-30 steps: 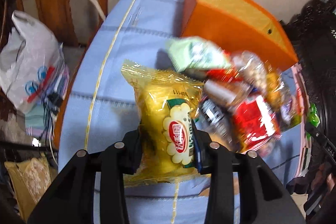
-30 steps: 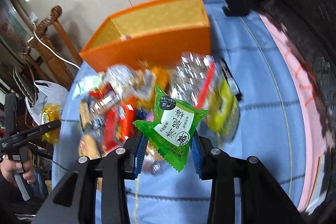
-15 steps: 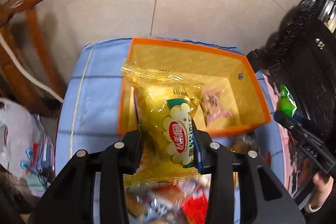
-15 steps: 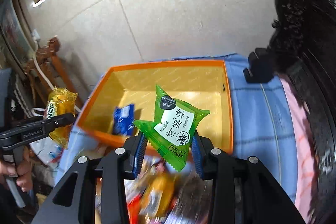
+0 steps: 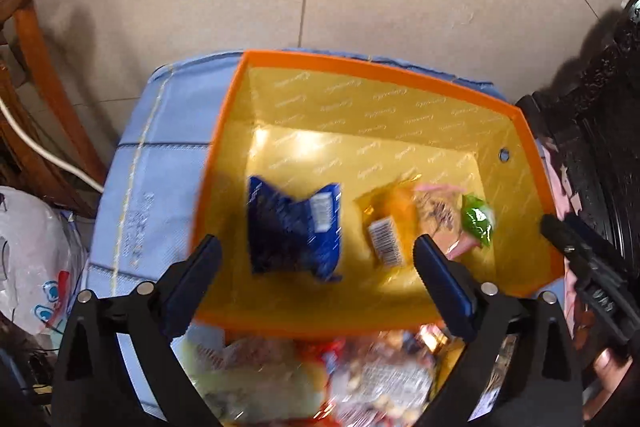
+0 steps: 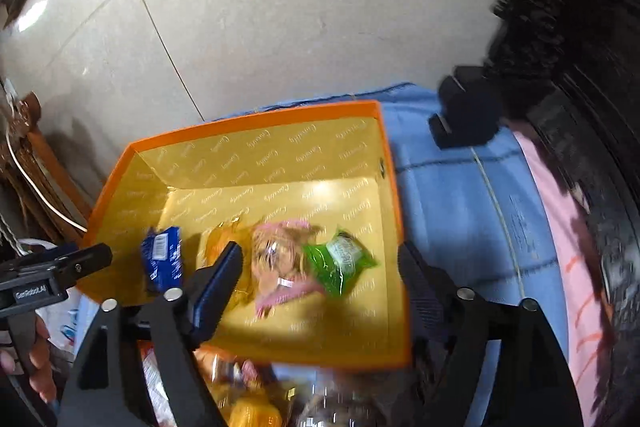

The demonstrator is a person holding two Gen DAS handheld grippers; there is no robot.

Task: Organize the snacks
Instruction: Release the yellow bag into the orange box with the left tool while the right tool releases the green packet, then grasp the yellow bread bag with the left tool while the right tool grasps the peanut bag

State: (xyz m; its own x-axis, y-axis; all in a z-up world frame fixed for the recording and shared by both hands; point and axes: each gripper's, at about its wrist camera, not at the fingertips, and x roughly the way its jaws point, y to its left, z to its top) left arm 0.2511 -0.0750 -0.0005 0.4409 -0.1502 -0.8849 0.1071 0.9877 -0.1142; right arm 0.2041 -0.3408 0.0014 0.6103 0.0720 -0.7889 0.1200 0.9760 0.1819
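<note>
both tools have just been opening over the orange box [image 5: 372,69], and nothing sits between either pair of jaws: left tool [image 5: 318,255] and right tool [image 6: 320,267] stand wide. the yellow packet [image 5: 386,227] and green packet [image 6: 340,261] lie inside by the blue one [image 5: 294,227]. drop step looks done; next, swing back to the snack pile [image 5: 320,375] on the surface for another pick
</note>
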